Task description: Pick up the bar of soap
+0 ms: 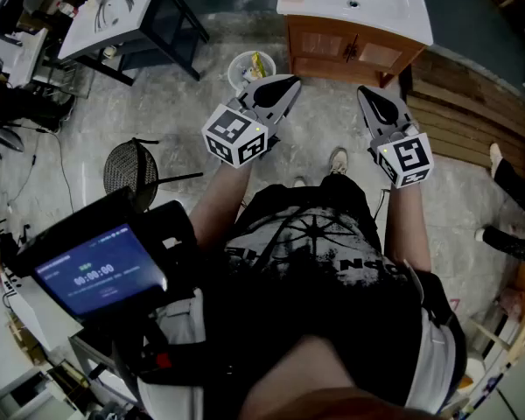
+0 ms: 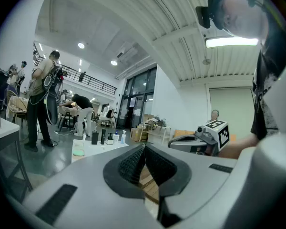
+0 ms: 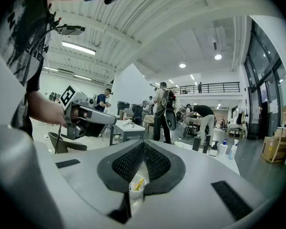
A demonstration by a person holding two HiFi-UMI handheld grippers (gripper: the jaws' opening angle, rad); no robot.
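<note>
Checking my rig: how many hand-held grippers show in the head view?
2: the left hand-held gripper near the bucket, the right hand-held gripper by the wooden cabinet; both shut.

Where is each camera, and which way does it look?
Head view: on the person's head, looking steeply down at shirt, arms, left claw, right claw.
Left gripper view: on the left claw, facing across the hall; the right arm shows.
Right gripper view: on the right claw, facing across the hall; the shirt shows.
Both gripper views share the white counter.
</note>
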